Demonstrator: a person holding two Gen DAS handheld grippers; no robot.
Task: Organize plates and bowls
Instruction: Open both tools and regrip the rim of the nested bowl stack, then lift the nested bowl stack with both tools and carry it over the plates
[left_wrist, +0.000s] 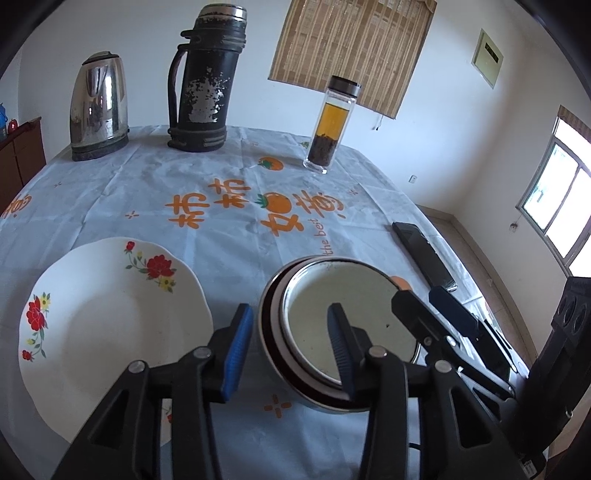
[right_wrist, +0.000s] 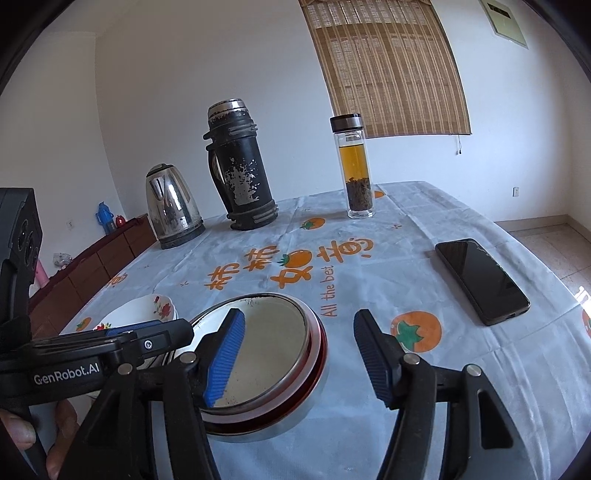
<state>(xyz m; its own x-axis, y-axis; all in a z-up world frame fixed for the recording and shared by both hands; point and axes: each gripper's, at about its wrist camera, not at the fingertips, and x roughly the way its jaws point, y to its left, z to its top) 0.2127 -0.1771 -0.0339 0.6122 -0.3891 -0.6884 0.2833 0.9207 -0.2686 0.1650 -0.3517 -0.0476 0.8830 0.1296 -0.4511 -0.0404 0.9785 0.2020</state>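
A stack of nested steel bowls (left_wrist: 351, 291) with a dark red band stands on the printed tablecloth, also seen in the right wrist view as the bowls (right_wrist: 273, 332). My left gripper (left_wrist: 290, 309) is open and straddles the stack's left rim, one blue pad outside the wall and the other inside, neither pressing. My right gripper (right_wrist: 300, 314) is open over the right rim, its left finger inside the bowl and its right finger outside. A white plate (left_wrist: 110, 321) with red flowers lies just left of the bowls, and it shows as the plate (right_wrist: 147, 308) behind the left gripper.
At the table's far side stand a steel kettle (left_wrist: 99, 107), a worn black thermos (left_wrist: 203, 85) and a glass tea bottle (left_wrist: 328, 125). A black phone (right_wrist: 480, 280) lies to the right of the bowls near the table edge. A person's hand (right_wrist: 22, 435) holds the left gripper.
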